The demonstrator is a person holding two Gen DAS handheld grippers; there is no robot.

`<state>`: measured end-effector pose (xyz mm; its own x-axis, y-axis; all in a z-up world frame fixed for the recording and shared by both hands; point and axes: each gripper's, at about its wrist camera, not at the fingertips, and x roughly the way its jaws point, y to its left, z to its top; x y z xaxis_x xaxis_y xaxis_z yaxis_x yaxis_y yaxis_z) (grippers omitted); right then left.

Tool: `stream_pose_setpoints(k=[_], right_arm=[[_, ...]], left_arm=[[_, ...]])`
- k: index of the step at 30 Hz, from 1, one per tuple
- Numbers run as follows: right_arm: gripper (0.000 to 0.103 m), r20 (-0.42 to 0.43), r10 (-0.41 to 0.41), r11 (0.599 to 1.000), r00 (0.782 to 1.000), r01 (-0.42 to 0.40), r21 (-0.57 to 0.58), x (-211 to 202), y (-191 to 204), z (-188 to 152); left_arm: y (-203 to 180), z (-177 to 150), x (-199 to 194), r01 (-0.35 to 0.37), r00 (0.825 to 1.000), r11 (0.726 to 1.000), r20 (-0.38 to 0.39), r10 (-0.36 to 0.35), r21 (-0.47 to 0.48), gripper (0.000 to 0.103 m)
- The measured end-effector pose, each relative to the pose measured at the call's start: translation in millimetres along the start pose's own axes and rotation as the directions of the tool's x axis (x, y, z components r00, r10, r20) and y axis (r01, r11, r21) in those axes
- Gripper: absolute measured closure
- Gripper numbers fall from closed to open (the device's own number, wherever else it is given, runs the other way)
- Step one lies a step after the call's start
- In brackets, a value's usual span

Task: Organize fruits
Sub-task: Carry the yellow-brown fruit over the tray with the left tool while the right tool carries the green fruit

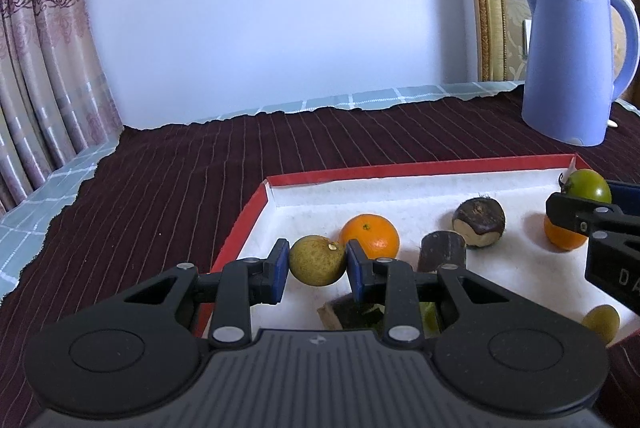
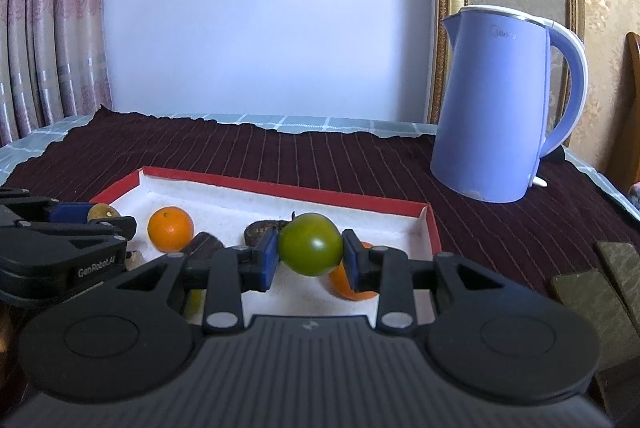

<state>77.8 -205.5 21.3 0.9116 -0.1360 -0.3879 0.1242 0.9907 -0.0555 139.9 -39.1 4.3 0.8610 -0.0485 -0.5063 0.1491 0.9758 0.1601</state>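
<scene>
Two tools work over one red-rimmed tray point(image 1: 420, 170) that sits on a dark ribbed cloth point(image 1: 168, 188) spread across the bench. The left tool point(image 1: 318, 262) pinches a speckled yellow-brown fruit point(image 1: 317, 260) between its blue pads, just inside the tray's left wall. At about 1 o'clock from that fruit, just beside it, lies an orange point(image 1: 370, 234); farther right come a dark stubby cylinder point(image 1: 442, 252) and a brown chestnut-like piece point(image 1: 478, 222). A second orange point(image 1: 562, 236) lies near the tray's right end, partly hidden by the other tool.

The right tool point(image 2: 310, 260) pinches a green tomato point(image 2: 310, 244) — its pads press both flanks — and holds it over the tray's right half, with the second orange showing below it at 4 o'clock. A small yellowish fruit point(image 1: 600, 322) lies at the tray's near right corner in the left wrist view; whether it touches the wall I cannot tell.

A lilac-blue kettle point(image 2: 496, 108) stands on the cloth at 1 o'clock from the tray, well apart from it — a patterned curtain point(image 2: 44, 28) hangs at the far left.
</scene>
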Motion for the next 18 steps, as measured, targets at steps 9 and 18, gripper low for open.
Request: stream_pose_setpoints(k=[9, 18], right_arm=[[0.071, 0.000, -0.001, 1.000, 1.000, 0.001, 0.005, 8.6, -1.4, 4.8], [0.071, -0.009, -0.011, 1.000, 1.000, 0.011, -0.002, 15.1, 0.4, 4.3]], left_arm=[[-2.1, 4.0, 7.7, 0.011, 1.000, 1.000, -0.011, -0.011, -0.002, 0.073], [-2.5, 6.4, 12.1, -0.013, 1.000, 1.000, 0.001, 0.013, 0.001, 0.073]])
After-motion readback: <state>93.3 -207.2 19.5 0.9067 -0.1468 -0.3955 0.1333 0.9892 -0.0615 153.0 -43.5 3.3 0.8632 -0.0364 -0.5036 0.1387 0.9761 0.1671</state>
